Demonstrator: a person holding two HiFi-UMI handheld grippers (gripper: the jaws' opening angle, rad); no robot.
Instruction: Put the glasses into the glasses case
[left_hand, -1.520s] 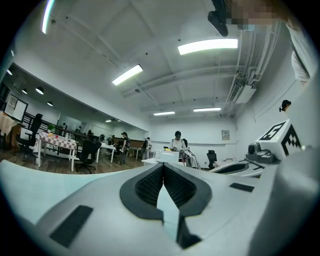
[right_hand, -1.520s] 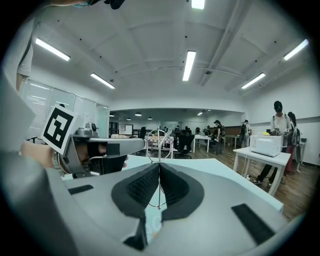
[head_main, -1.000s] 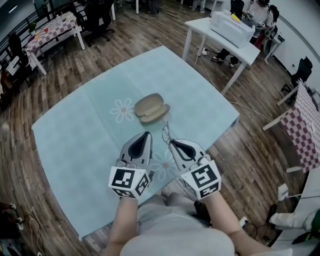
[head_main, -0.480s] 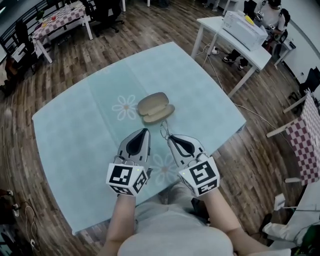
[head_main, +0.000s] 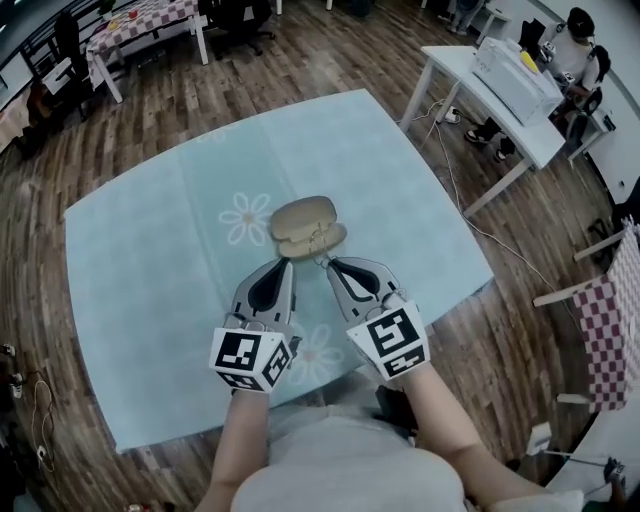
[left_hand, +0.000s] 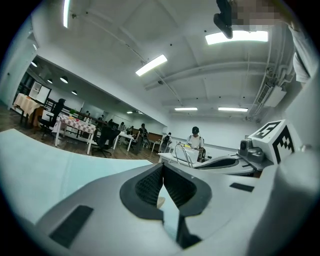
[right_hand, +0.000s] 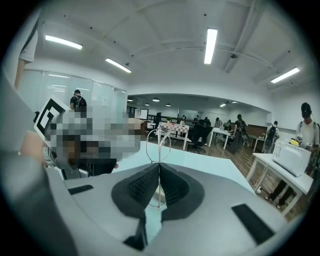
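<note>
Right gripper (head_main: 330, 263), jaws pinched shut on the thin wire-framed glasses (right_hand: 159, 141), holds them at the 5 o'clock rim of the open tan oval clamshell case (head_main: 300, 214). Left gripper (head_main: 286, 263), closed and empty, sits at the case's 7 o'clock. Insertion and closing remain.

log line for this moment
right gripper: shut on glasses | left gripper: shut, empty | glasses case: open on table | glasses: not yet inside

Open tan oval glasses case (head_main: 305, 225) sits just ahead of left tool (head_main: 288, 263) and right tool (head_main: 328, 263); bare pale-blue counter (head_main: 150, 250) spreads either side.
</note>
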